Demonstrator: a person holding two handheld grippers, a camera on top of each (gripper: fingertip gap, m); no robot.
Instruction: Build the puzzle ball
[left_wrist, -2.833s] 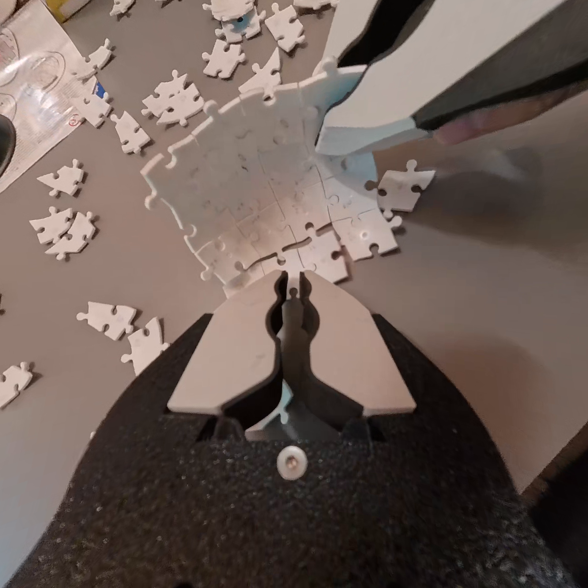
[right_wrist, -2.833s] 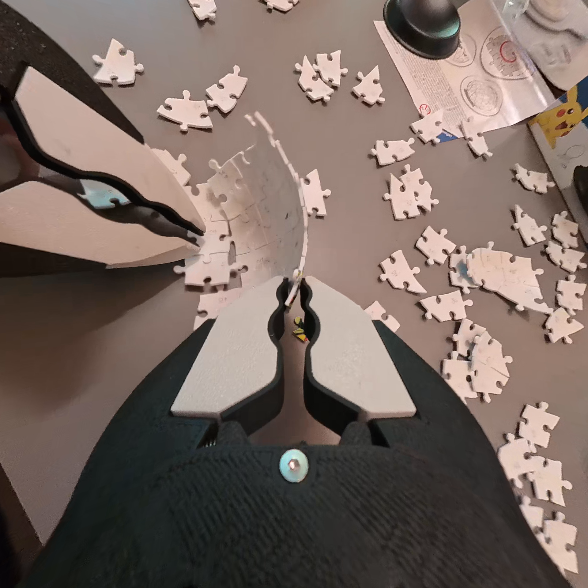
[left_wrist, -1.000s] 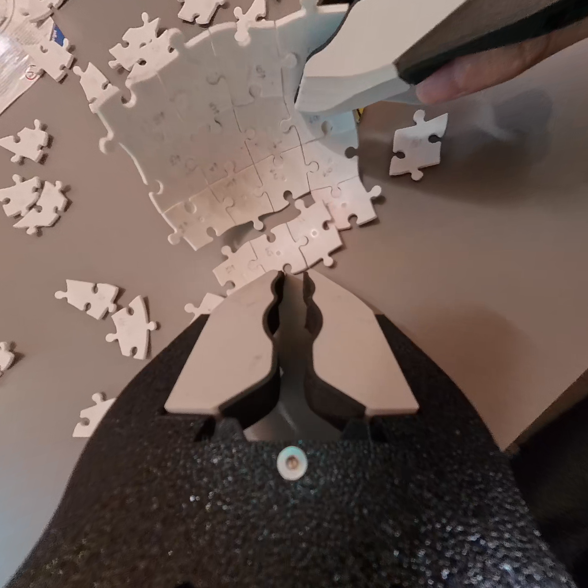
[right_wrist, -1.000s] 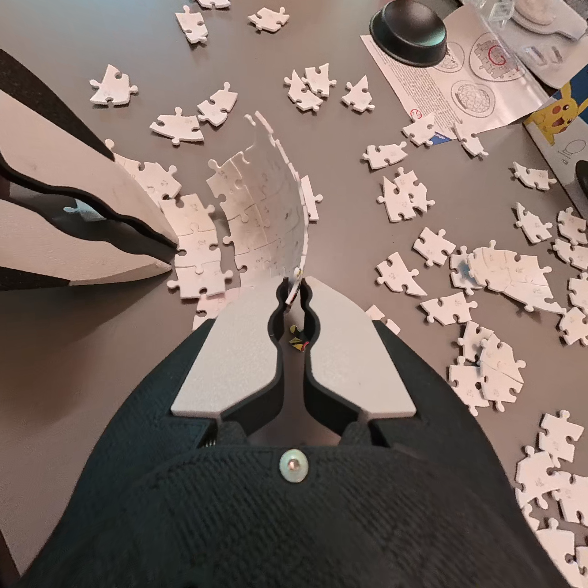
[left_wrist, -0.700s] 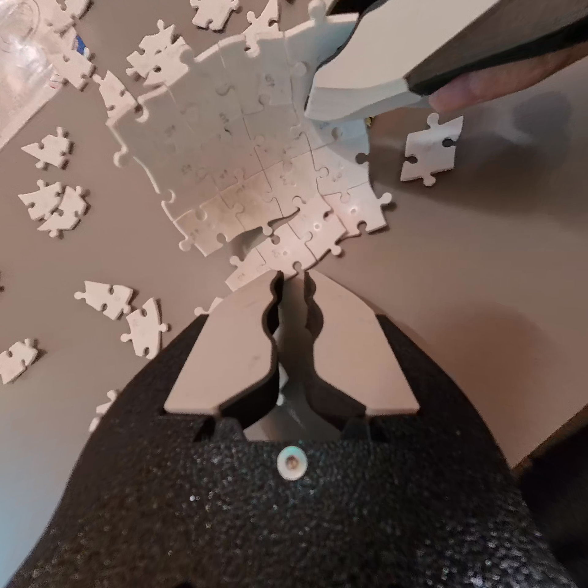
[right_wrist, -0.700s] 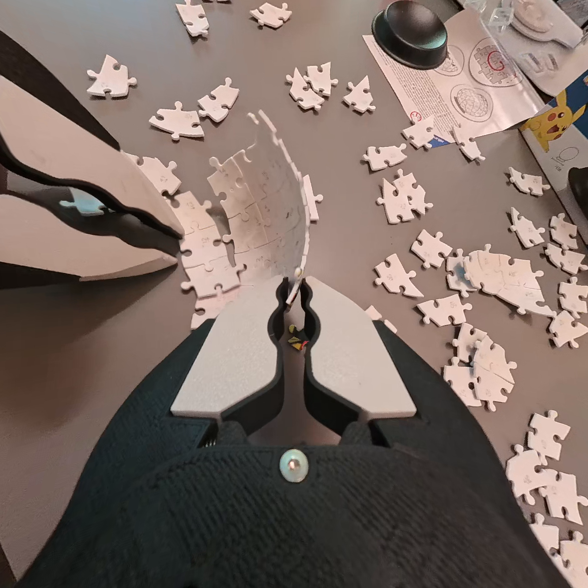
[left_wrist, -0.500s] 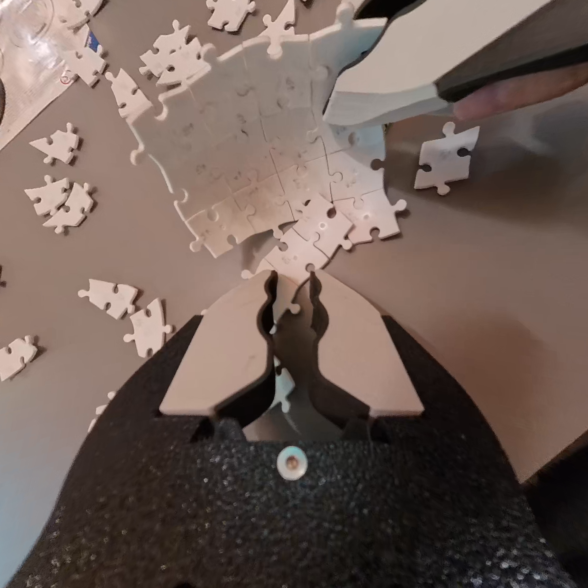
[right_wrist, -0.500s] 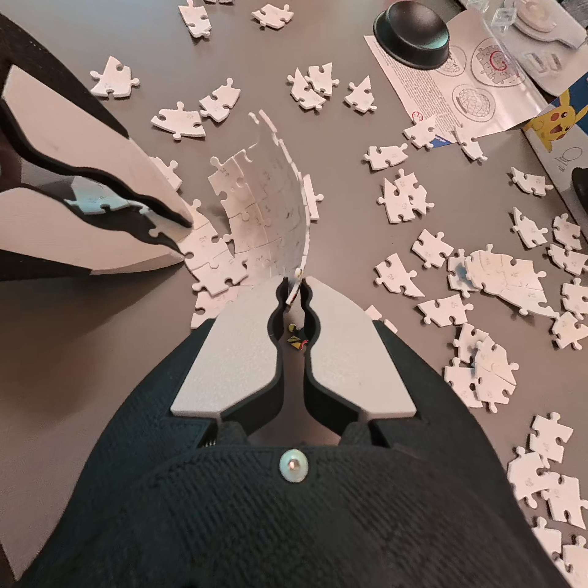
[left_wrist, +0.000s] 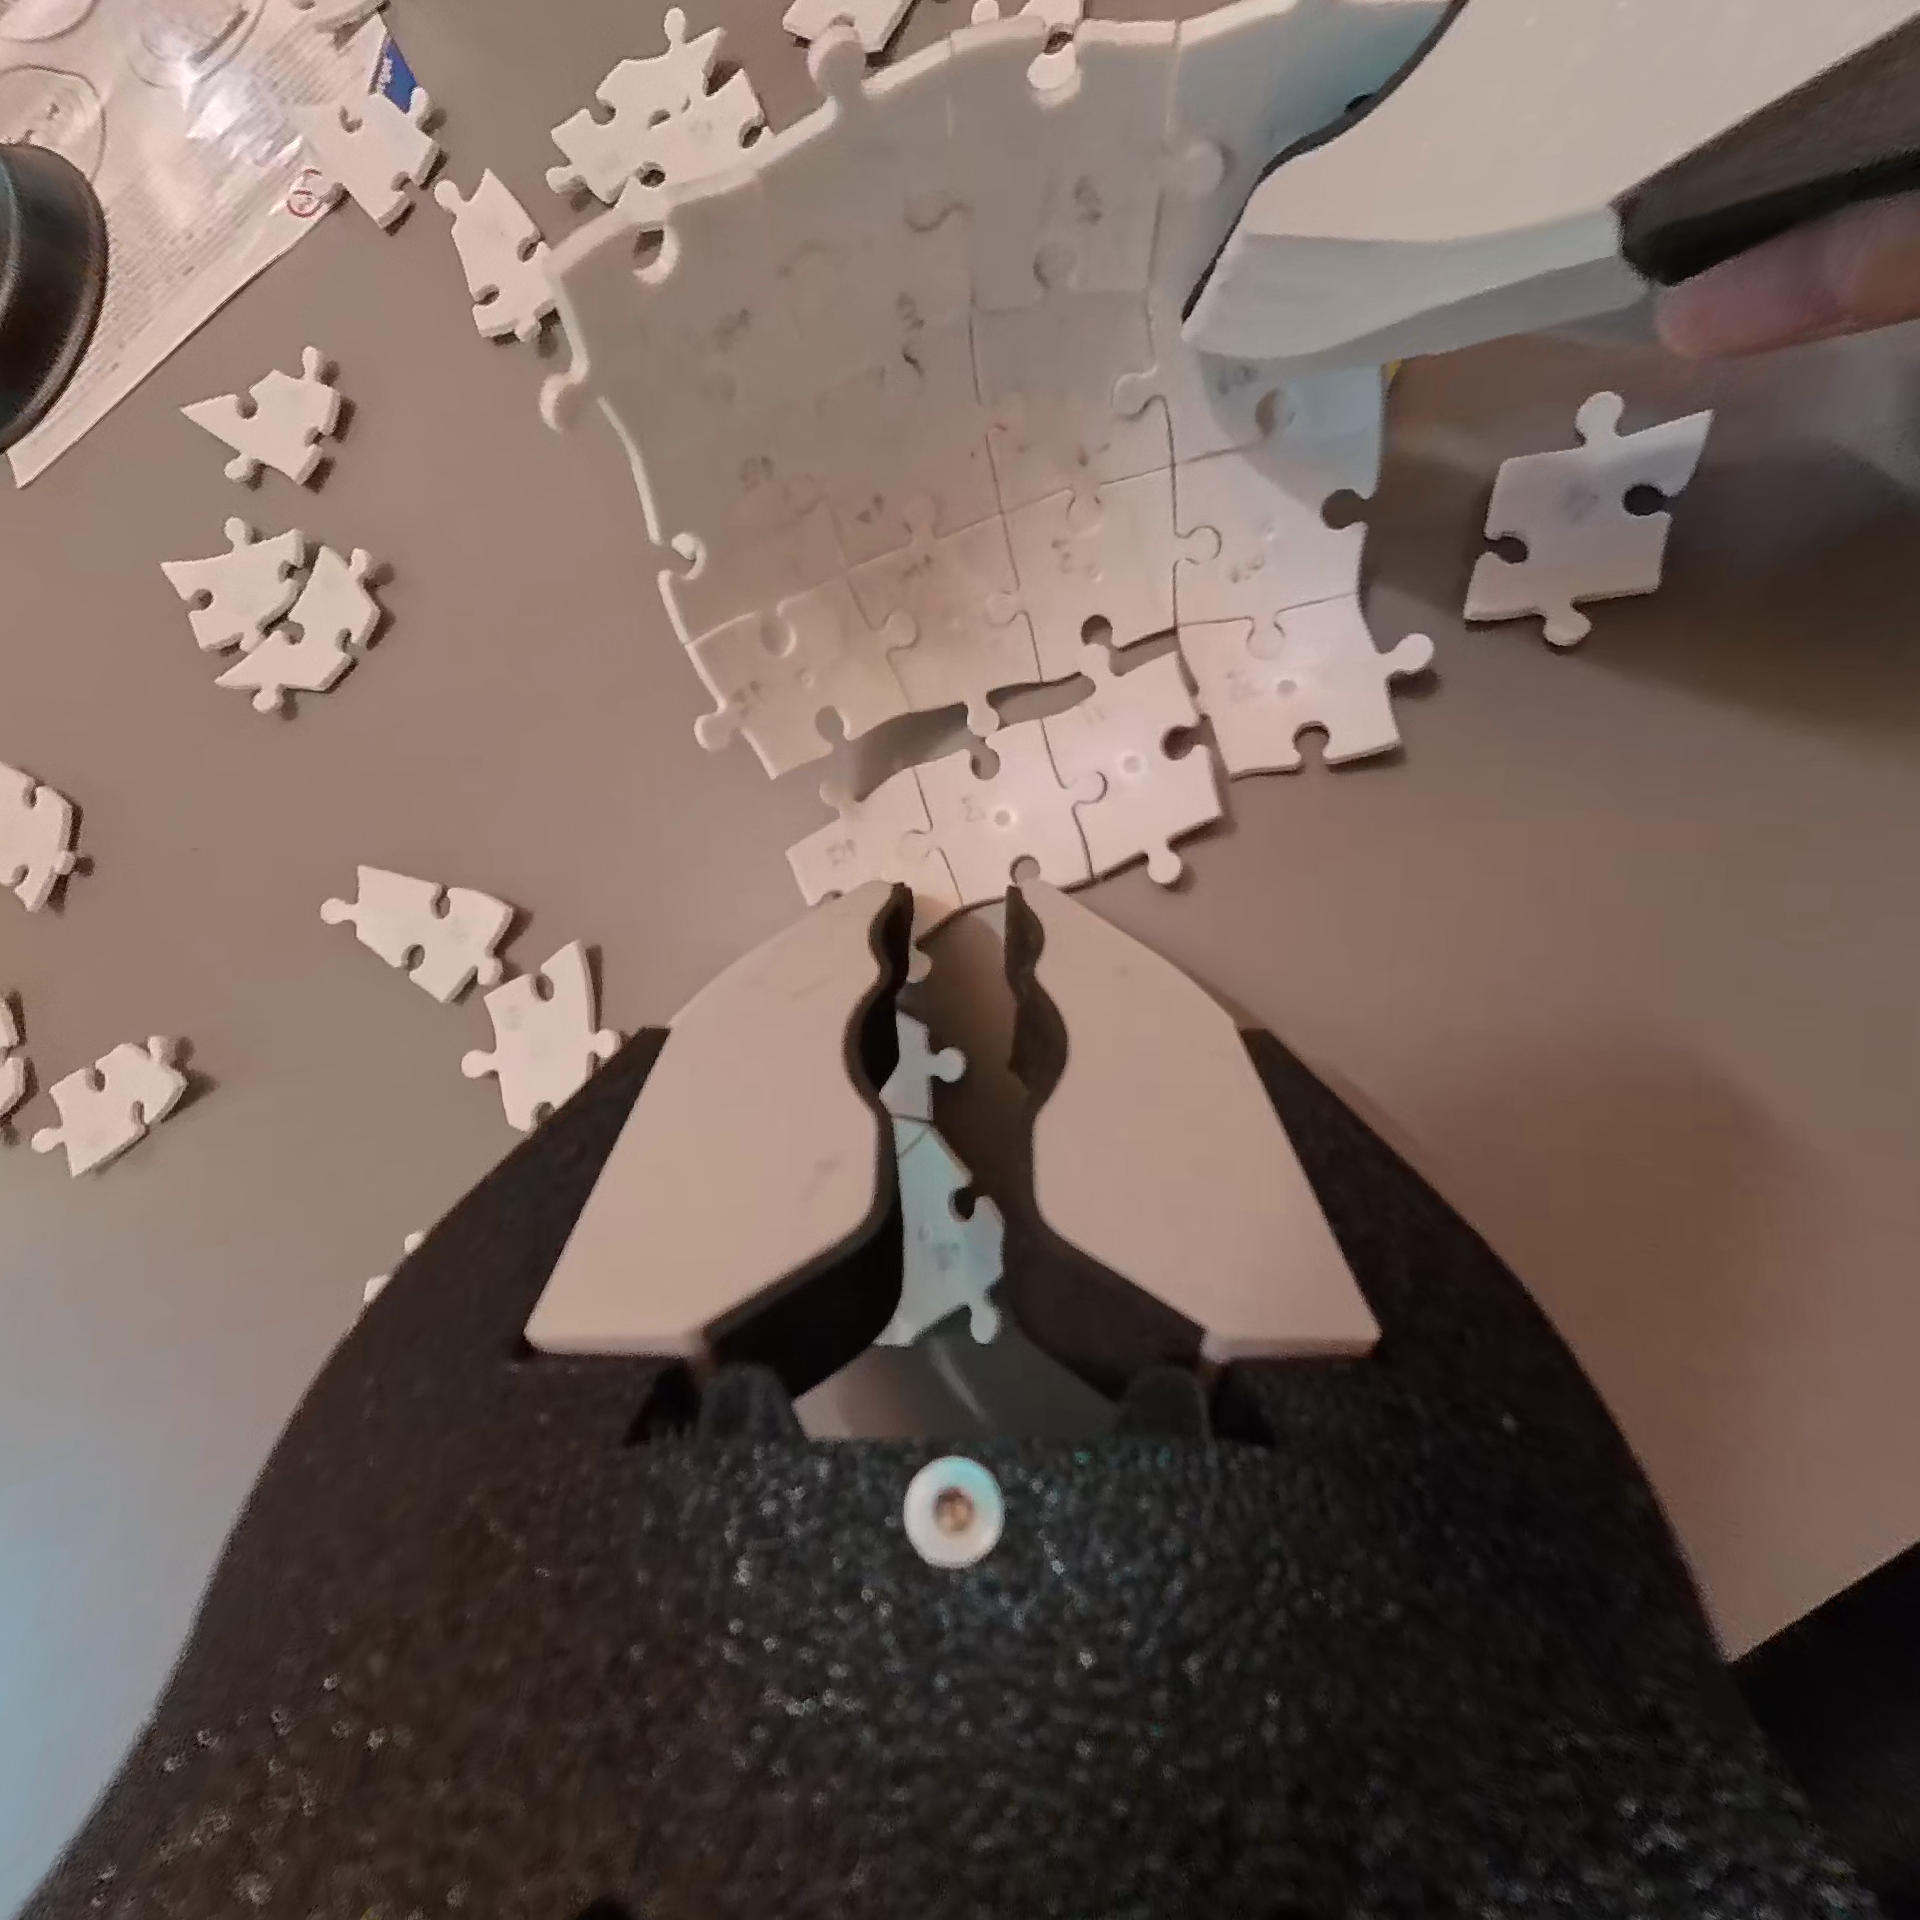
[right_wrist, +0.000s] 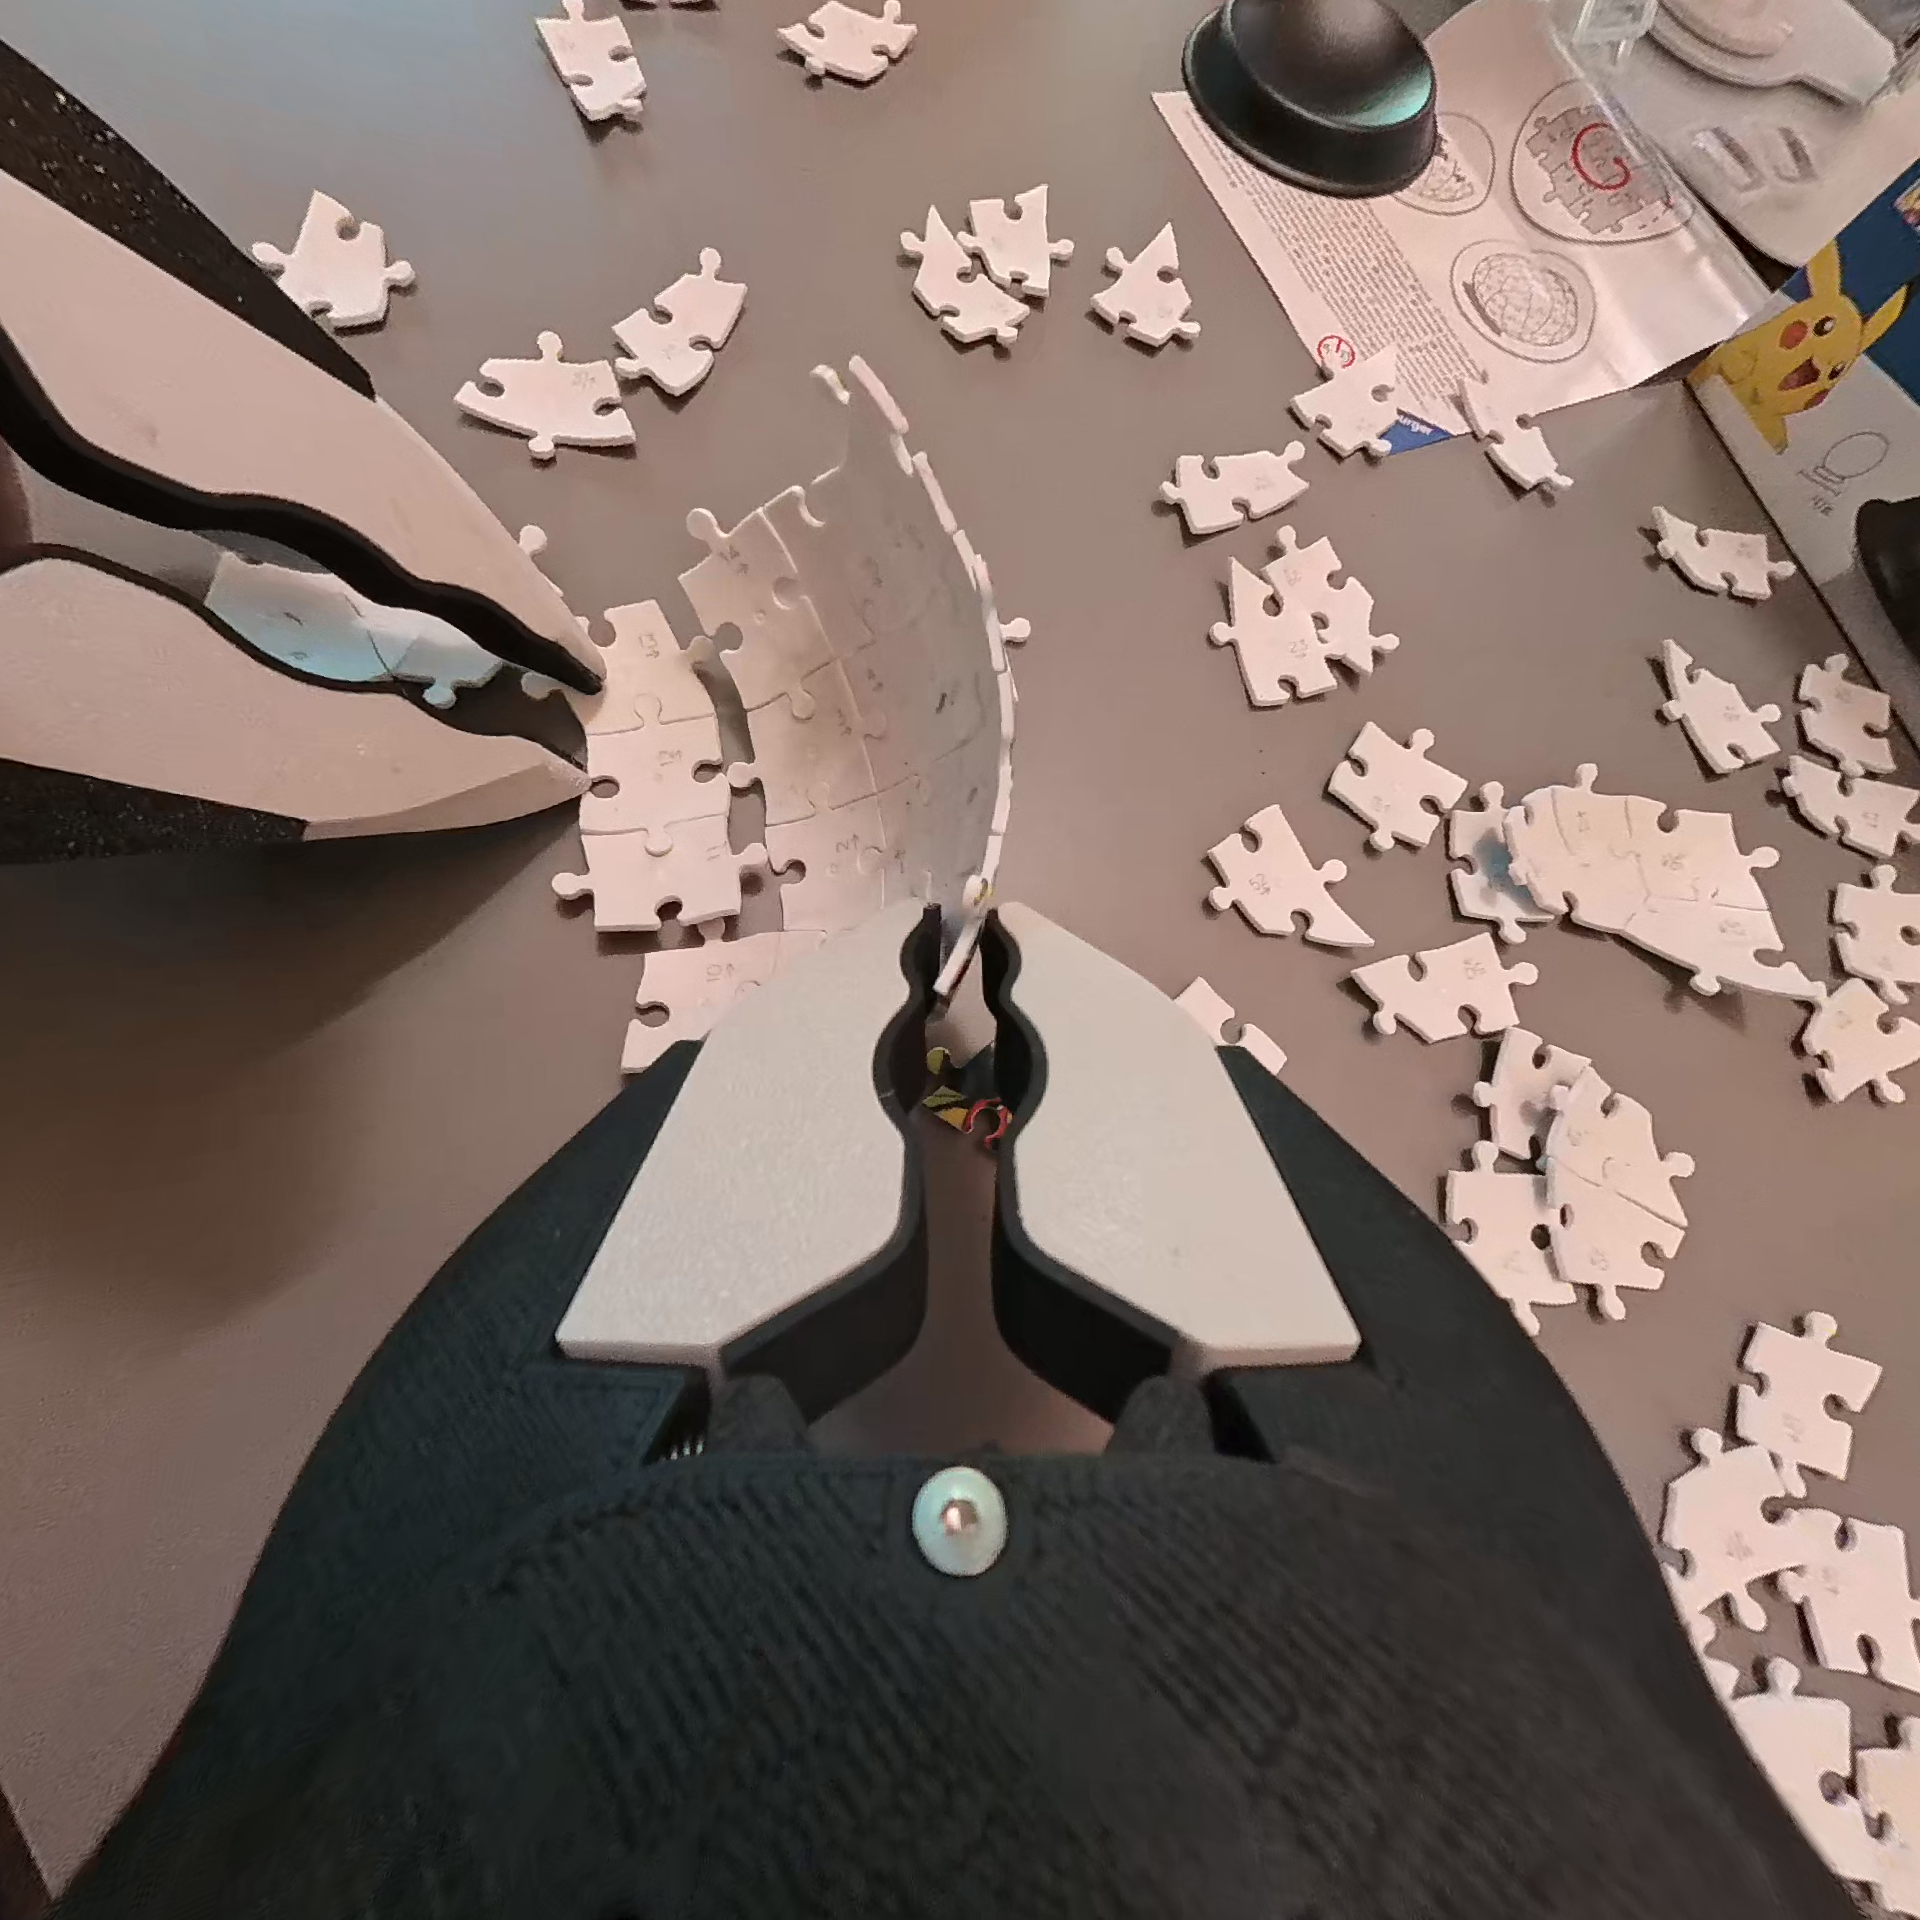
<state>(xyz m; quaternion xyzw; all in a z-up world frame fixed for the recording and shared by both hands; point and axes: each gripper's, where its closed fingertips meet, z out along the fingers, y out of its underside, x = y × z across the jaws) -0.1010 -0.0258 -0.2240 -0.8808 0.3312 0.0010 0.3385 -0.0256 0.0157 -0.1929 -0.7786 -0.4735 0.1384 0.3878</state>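
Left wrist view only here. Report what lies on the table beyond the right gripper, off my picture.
Observer: A flat patch of several joined white puzzle pieces lies on the grey table, off to the right of the right gripper.
Operator: Say how that gripper holds the curved white puzzle shell.
Observer: Its jaws are shut on the near edge of the curved white puzzle shell, which rises edge-on from them with its hollow side facing the left gripper.
Operator: Name anything coloured out there.
Observer: A blue box with a yellow cartoon figure sits at the table's far right edge.
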